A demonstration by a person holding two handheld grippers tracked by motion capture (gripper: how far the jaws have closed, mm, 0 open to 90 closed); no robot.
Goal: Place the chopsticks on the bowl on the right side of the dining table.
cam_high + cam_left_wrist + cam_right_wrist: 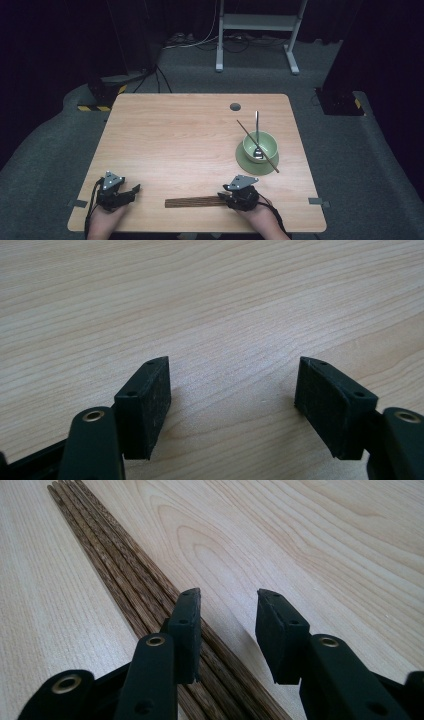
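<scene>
- High view: the right gripper (226, 192) sits at the near edge of the table (165, 130), its tips at the right end of a bundle of dark wooden chopsticks (192, 202) that lies flat, running left-right along that edge. My read: it is lined up end-on so it can take one stick from the bundle.
- High view: the left gripper (134, 190) rests near the front left corner, well apart from the bundle, jaws pointing right toward it. Looks parked, with nothing to steady yet.
- High view: on the right half, a green bowl (260, 145) stands on a green plate (250, 164). A spoon (257, 134) lies in the bowl with its handle sticking out the far side, and one chopstick (257, 145) lies slanted across the rim. Likely the drop-off spot, with the mate of that stick probably due next.
- Left gripper view: jaws spread wide over bare wood, nothing between them.
- Right gripper view: jaws partly apart, a moderate gap, holding nothing. The chopsticks (120, 570) run away from the camera. The left jaw rests over the bundle's right-hand sticks, and the right jaw is over bare table beside it.
- Right gripper view: that stance puts the outermost stick about in the gap. I cannot tell whether the pads (186, 630) touch the wood.
</scene>
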